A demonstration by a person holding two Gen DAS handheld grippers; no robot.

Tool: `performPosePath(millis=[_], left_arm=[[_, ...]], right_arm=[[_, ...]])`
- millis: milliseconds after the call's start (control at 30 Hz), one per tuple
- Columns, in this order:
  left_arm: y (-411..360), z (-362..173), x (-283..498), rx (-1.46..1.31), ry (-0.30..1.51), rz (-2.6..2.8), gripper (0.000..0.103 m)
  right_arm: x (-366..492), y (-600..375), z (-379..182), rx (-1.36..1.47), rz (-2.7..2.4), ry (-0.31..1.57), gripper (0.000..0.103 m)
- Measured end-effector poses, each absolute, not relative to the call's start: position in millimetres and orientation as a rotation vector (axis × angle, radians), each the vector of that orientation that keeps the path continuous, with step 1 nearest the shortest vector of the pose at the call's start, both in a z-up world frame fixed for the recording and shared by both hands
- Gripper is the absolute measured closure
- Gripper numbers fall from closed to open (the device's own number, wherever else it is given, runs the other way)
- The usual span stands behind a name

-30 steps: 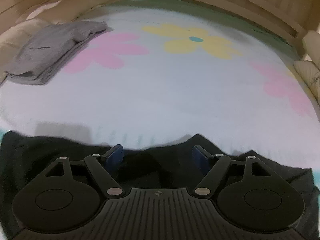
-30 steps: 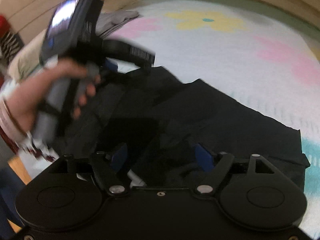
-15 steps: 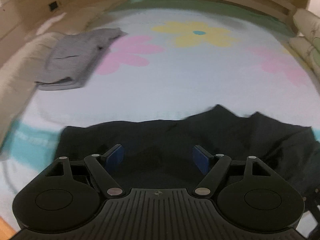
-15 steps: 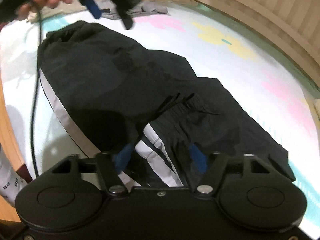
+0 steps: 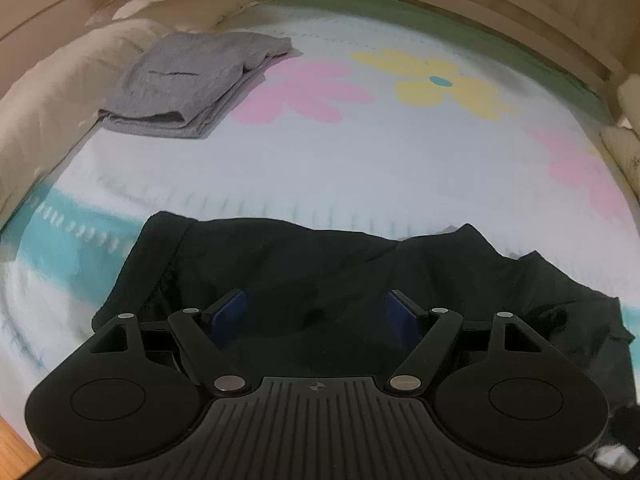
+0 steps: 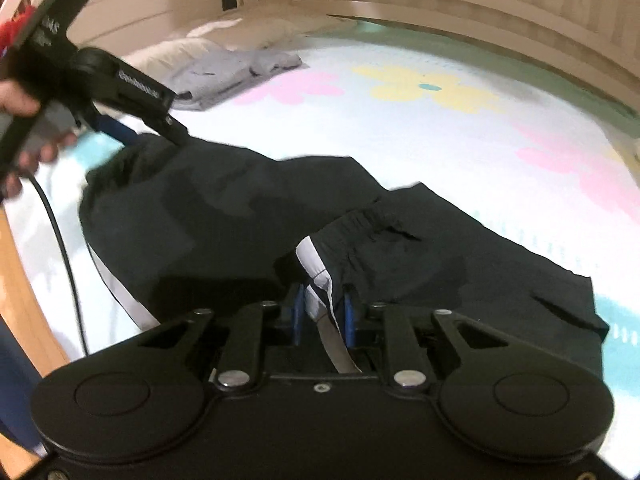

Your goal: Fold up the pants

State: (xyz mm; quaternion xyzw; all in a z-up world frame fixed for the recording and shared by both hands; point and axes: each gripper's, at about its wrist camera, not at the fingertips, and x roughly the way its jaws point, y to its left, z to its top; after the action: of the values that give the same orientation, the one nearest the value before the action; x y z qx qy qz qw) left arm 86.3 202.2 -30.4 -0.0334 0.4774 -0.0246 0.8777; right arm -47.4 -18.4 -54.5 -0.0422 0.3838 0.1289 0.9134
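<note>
The black pants (image 6: 248, 216) lie rumpled on the flowered bedspread (image 5: 360, 168), the right gripper (image 6: 322, 312) pinching their white-striped waistband while the left gripper (image 5: 316, 312) hovers spread above; next, I'd guess, it must pinch too before lifting.

Left gripper (image 6: 156, 130) fingertips lost vs dark pants (image 6: 240, 216) in right-wrist view; contact w/ fabric can't tell. Hand (image 6: 24, 120) cut by left edge. Pants (image 5: 320, 264) near part hidden under gripper body in left view; right end runs off frame. Stripe (image 6: 320, 276) lower end hidden between right gripper (image 6: 322, 314) pads. Grey clothes (image 6: 236, 72) blurred, item type unclear.
</note>
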Motion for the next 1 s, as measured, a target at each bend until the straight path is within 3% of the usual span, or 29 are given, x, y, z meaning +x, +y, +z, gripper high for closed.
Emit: performPosePath(millis=[133, 200, 333, 500, 667, 1000], left_arm=[[212, -35, 86, -0.127, 1.014, -0.038, 0.028], [217, -39, 86, -0.157, 1.024, -0.031, 0.028], [222, -38, 84, -0.168, 1.007, 0.002, 0.028], [225, -35, 84, -0.203, 0.984, 0.018, 0.028], [225, -33, 83, -0.211, 0.971, 0.009, 0.027], [249, -34, 75, -0.276, 0.955, 0.082, 0.024]], right_arm=[[-41, 12, -69, -0.125, 0.328, 0.823, 0.073], [-35, 27, -85, -0.177, 0.359, 0.872, 0.059], [-38, 25, -81, -0.2, 0.384, 0.855, 0.045], [-30, -25, -38, -0.059, 0.321, 0.782, 0.006], [-4, -81, -30, -0.061, 0.137, 0.831, 0.004], [39, -157, -93, 0.091, -0.028, 1.219, 0.006]])
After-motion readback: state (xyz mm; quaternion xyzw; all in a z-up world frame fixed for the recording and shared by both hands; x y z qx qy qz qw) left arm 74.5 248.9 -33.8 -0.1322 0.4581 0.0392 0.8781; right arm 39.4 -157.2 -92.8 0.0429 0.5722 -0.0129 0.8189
